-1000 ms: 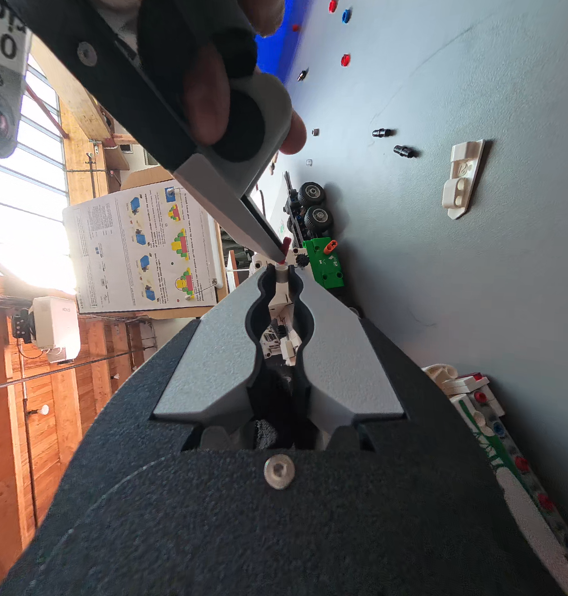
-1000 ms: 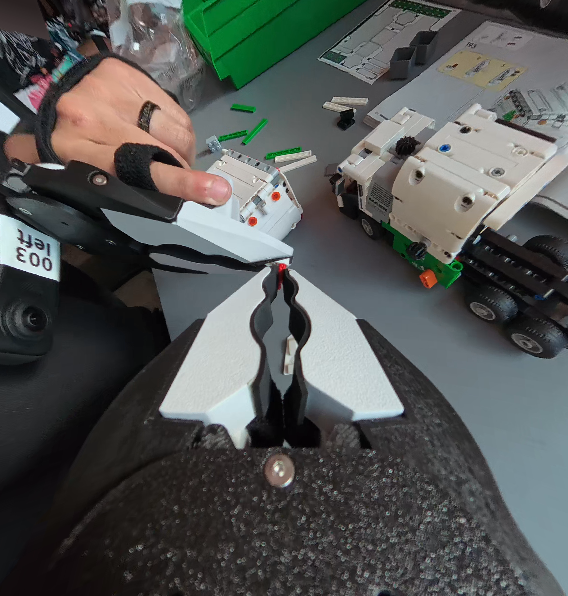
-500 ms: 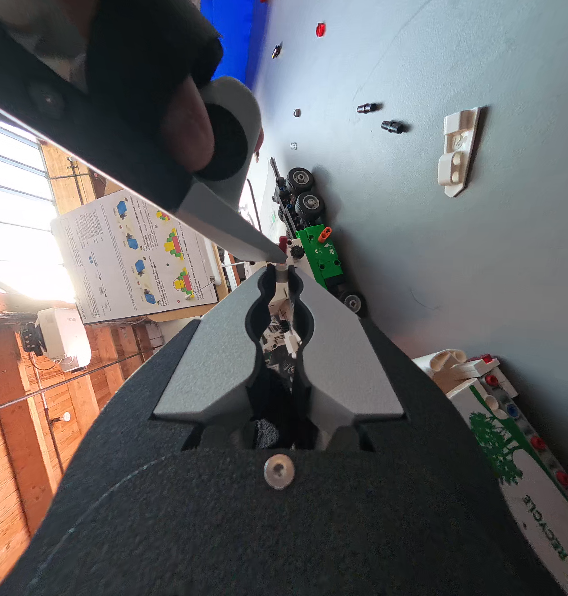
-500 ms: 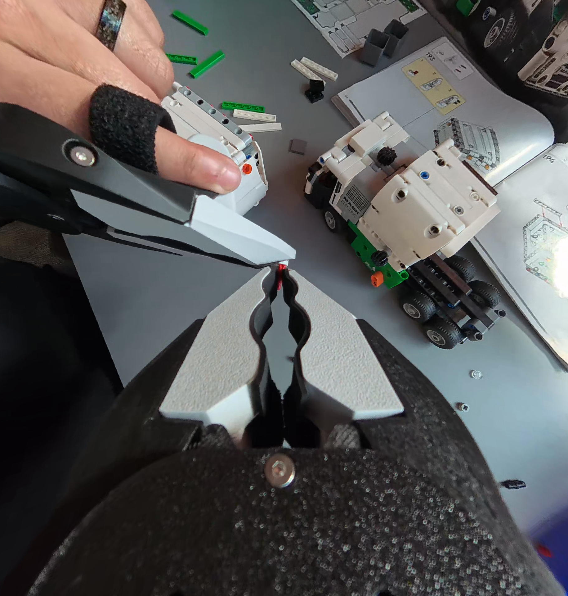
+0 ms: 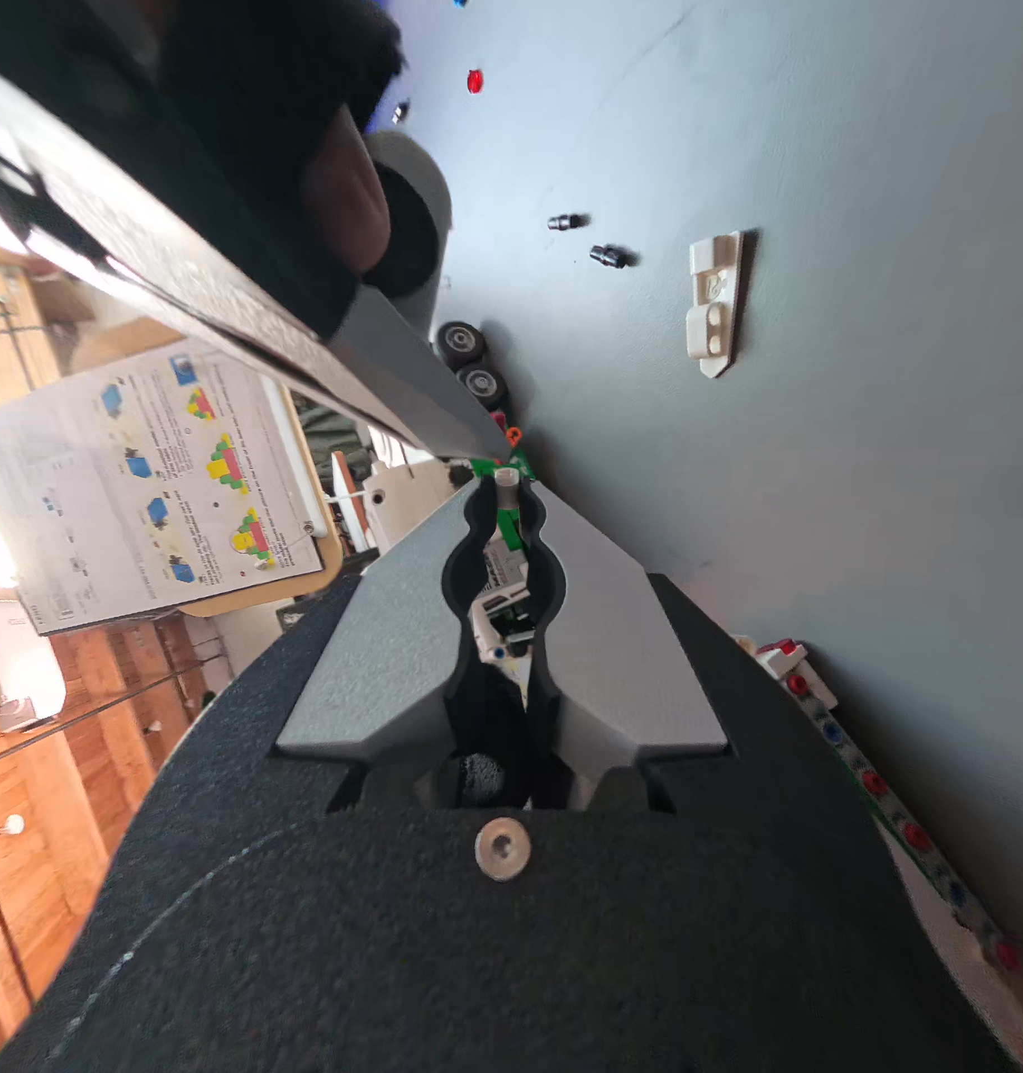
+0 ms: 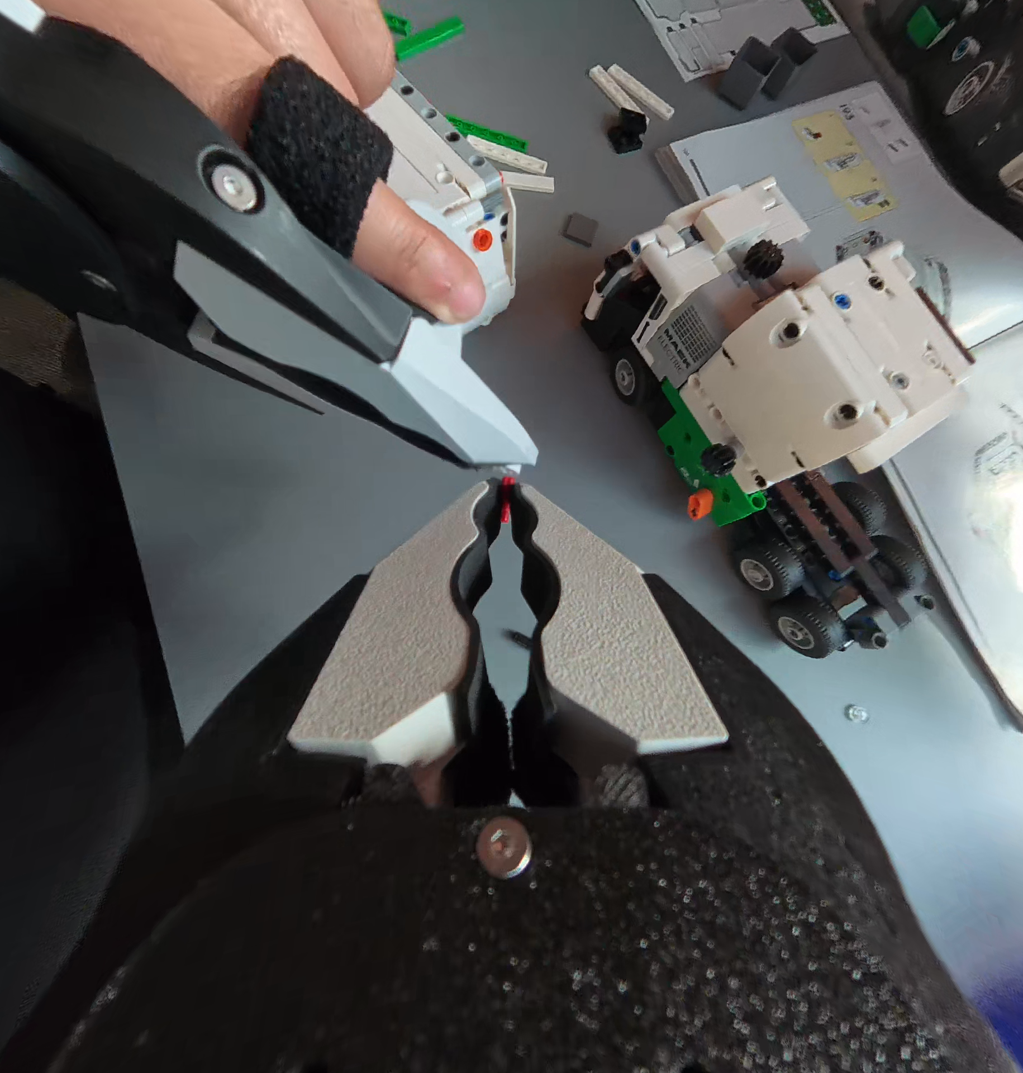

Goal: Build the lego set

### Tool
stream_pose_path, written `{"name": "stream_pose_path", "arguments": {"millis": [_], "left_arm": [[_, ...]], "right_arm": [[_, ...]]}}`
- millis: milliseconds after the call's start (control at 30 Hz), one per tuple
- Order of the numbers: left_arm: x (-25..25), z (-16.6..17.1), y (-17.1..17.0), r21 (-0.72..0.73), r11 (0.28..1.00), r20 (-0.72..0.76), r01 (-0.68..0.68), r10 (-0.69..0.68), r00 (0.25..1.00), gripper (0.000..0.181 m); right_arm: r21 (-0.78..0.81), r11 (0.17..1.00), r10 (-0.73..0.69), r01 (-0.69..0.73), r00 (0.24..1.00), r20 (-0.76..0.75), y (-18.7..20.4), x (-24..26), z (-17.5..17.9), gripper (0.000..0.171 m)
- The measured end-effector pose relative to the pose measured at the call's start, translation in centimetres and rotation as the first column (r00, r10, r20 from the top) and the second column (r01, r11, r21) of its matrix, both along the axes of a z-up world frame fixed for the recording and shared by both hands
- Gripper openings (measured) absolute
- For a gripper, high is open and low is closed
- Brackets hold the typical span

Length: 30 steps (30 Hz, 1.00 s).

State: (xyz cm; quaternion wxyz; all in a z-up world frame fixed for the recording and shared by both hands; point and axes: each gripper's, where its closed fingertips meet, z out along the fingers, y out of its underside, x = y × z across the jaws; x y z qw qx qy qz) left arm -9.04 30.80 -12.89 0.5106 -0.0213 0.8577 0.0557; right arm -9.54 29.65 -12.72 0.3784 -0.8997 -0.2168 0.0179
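The right gripper [image 6: 506, 493] is clenched on a thin red lego pin [image 6: 505, 504], whose long axis runs forward along the fingers, its far end poking just past the tips; the left gripper [image 5: 506, 488] is clenched on a small pale grey tubular lego piece [image 5: 505, 479], held at its very tips with the open end facing forward.

The two tools meet tip to tip above the bare grey tabletop [image 6: 300, 464]; in the right wrist view the left gripper comes in from the far left, slanting down, and its tip sits just beyond the red pin's end, touching or nearly so, though I cannot tell whether the pin has entered the tube.

The coming move turns on this, in my judgement: pin axis and tube bore must line up, and they now lie at an angle to each other.

The white and green lego truck with black wheels [image 6: 776, 371] stands well apart on the right, partly on an open instruction booklet [image 6: 816, 133]; a white lego body section [image 6: 474, 232] lies at far left behind a person's hand [image 6: 300, 69].
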Motion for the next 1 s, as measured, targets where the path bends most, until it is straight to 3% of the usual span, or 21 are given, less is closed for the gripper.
{"name": "stream_pose_path", "arguments": {"millis": [100,233,333,1000], "left_arm": [[-0.1,0.1,1.9,-0.023,0.997,-0.008,-0.080,0.079,0.997,0.006],[-0.5,1.9,2.7,-0.201,0.971,0.007,-0.129,0.133,0.991,0.006],[-1.0,3.1,2.9,-0.284,0.948,0.028,-0.143,0.157,0.987,0.006],[-2.6,2.2,2.5,-0.315,0.933,0.000,-0.172,0.181,0.983,0.006]], "right_arm": [[-0.024,1.000,0.000,-0.002,0.996,-0.091,-1.0,0.5,-0.8,0.003],[-0.106,0.994,-0.023,0.016,0.998,-0.065,-2.2,2.4,-4.6,0.003],[-0.101,0.995,-0.018,0.009,0.996,-0.087,-2.4,2.5,-5.6,0.003],[0.015,1.000,-0.025,0.026,0.997,-0.075,-3.0,2.7,-6.5,0.007]]}}
